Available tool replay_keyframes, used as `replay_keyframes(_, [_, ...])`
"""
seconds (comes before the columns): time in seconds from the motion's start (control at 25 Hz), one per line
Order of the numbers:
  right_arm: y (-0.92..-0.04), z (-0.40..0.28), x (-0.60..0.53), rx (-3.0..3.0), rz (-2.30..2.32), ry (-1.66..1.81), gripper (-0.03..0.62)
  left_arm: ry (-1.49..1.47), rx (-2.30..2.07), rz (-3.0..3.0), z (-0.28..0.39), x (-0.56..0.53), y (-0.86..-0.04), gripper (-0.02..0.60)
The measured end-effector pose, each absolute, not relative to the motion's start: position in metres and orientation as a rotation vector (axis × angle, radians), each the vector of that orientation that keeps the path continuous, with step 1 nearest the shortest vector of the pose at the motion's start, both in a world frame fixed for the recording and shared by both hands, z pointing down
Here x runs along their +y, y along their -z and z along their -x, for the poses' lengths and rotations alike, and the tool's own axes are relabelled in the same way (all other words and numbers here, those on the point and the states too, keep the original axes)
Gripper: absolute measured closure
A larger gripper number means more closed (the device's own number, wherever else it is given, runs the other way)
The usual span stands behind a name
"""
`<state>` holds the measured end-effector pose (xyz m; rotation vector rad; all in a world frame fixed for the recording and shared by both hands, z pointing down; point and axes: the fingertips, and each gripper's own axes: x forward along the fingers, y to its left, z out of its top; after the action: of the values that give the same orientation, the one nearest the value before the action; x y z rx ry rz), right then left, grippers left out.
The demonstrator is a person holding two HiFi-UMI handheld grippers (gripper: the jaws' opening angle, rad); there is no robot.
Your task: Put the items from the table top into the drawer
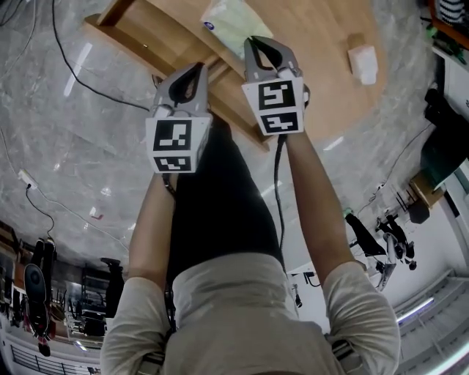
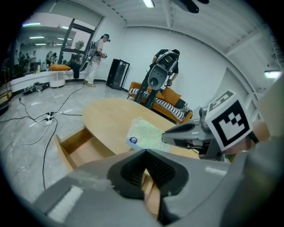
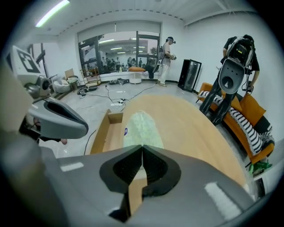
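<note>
Both pairs of jaws are pressed together with nothing between them. The right gripper has its tips at the green packet on the table. The left gripper sits at the right one's 8 o'clock. The open drawer lies at the packet's 9 o'clock.

Under you lies a grey marbled floor, and a black cable runs across it. A white power strip sits further off on the same floor, with more cables around it. Behind the counter you see an orange sofa which carries a striped cushion. A black cabinet stands against the white wall. One person stands near the glass wall; another person bends over just beside the sofa. Long ceiling lights are lit above you.
</note>
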<state>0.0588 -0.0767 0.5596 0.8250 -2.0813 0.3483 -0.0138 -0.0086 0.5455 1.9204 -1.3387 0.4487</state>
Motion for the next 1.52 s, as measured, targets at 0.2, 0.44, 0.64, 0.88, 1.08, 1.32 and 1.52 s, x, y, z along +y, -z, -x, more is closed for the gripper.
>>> replay_keyframes(0.2, [-0.556,-0.023,-0.065,-2.139,-0.756,-0.359,0.586,-0.422,-1.397,-1.862,0.040,0.000,-0.548,0.561])
replay_keyframes(0.44, [-0.558,0.019,-0.055,-2.166,-0.699,-0.355,0.586,-0.413,-1.433,-1.799,0.074,0.013,-0.554,0.561])
replay_keyframes(0.64, [-0.563,0.054,-0.048,-2.172,-0.647,-0.351,0.586,-0.405,-1.468,-1.747,0.109,0.013,-0.558,0.561])
replay_keyframes(0.88, [-0.569,0.099,-0.050,-2.178,-0.614,-0.381,0.586,-0.403,-1.490,-1.695,0.155,0.007,-0.563,0.561])
replay_keyframes(1.08, [-0.580,0.132,-0.056,-2.178,-0.597,-0.408,0.586,-0.409,-1.498,-1.681,0.186,-0.006,-0.572,0.561])
replay_keyframes(1.32, [-0.596,0.162,-0.059,-2.163,-0.586,-0.444,0.586,-0.431,-1.485,-1.659,0.217,-0.017,-0.587,0.561])
replay_keyframes(1.52, [-0.613,0.172,-0.063,-2.144,-0.592,-0.473,0.586,-0.447,-1.486,-1.650,0.234,-0.024,-0.596,0.561])
